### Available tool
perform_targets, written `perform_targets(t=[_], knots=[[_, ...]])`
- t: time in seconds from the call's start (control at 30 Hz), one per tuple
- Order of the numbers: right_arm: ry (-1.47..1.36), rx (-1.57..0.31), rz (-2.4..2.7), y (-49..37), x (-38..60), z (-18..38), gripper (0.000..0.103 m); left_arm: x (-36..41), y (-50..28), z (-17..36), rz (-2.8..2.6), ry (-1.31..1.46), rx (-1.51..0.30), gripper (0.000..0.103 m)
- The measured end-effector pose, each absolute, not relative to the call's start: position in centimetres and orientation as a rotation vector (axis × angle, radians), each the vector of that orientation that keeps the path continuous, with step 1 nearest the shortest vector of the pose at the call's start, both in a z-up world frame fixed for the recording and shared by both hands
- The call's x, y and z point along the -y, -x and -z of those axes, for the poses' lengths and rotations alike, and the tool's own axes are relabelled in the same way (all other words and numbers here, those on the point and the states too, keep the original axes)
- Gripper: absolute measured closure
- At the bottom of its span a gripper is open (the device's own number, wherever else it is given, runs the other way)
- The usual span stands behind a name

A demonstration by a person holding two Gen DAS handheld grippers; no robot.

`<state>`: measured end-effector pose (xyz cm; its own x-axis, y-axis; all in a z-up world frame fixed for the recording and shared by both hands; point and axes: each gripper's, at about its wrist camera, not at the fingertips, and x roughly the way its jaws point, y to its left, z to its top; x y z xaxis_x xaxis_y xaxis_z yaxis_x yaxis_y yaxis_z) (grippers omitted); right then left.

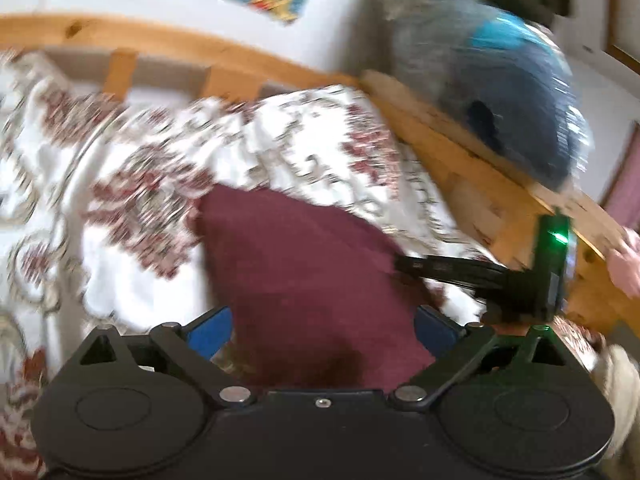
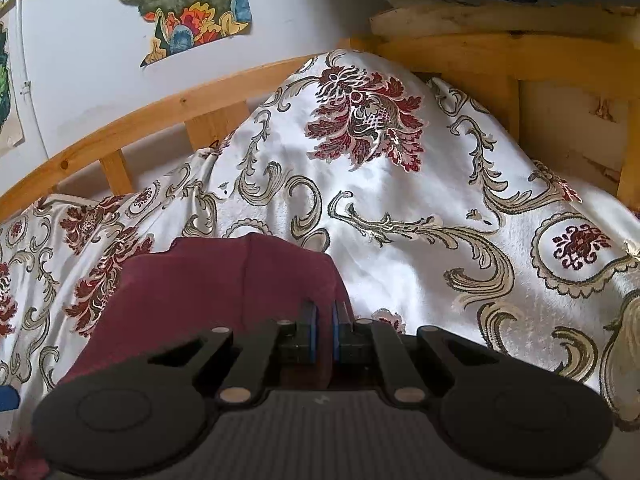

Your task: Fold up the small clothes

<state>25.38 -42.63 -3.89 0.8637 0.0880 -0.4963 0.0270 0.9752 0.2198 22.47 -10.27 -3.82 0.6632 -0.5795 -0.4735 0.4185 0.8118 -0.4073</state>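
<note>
Left tongs (image 1: pixel 324 330) wide apart, right tongs (image 2: pixel 324 320) pinching maroon garment (image 2: pixel 224 280)

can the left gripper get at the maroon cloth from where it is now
Probably yes. The left gripper stands wide open with the maroon cloth lying right between its fingers, nothing over it. The right gripper pinches the cloth's other edge, clear of that path.

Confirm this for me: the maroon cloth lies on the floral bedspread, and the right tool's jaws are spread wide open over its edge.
Not quite. The right tool is shut, its jaws pinching the edge of the maroon cloth, as the right wrist view shows. The cloth does lie on the floral bedspread.
</note>
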Motion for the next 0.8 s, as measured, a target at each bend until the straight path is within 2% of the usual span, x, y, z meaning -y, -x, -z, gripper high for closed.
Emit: perform_targets(t=[0.13, 0.37, 0.6, 0.7, 0.73, 0.77, 0.8], knots=[[-0.242, -0.536, -0.052, -25.0, 42.7, 3.7, 0.091, 8.7, -23.7, 5.4, 0.539, 0.381, -0.719, 0.007], [-0.303, -0.586, -0.033, -21.4, 43.7, 2.2, 0.054, 9.2, -25.0, 7.9, 0.538, 0.385, -0.847, 0.01], [-0.562, -0.669, -0.101, -18.4, 45.7, 3.2, 0.054, 9.0, -25.0, 8.6, 0.552, 0.427, -0.879, 0.01], [-0.573, -0.699, -0.109, -19.3, 45.4, 4.0, 0.055, 8.9, -24.8, 8.6, 0.552, 0.433, -0.879, 0.01], [-0.585, -0.709, -0.105, -19.6, 45.2, 4.4, 0.068, 8.9, -24.8, 8.6, 0.553, 0.428, -0.876, 0.01], [-0.599, -0.717, -0.102, -20.0, 45.2, 4.7, 0.091, 8.9, -24.7, 8.6, 0.553, 0.425, -0.873, 0.01], [-0.618, -0.716, -0.105, -20.2, 45.2, 5.0, 0.094, 9.0, -24.7, 8.6, 0.555, 0.423, -0.869, 0.01]])
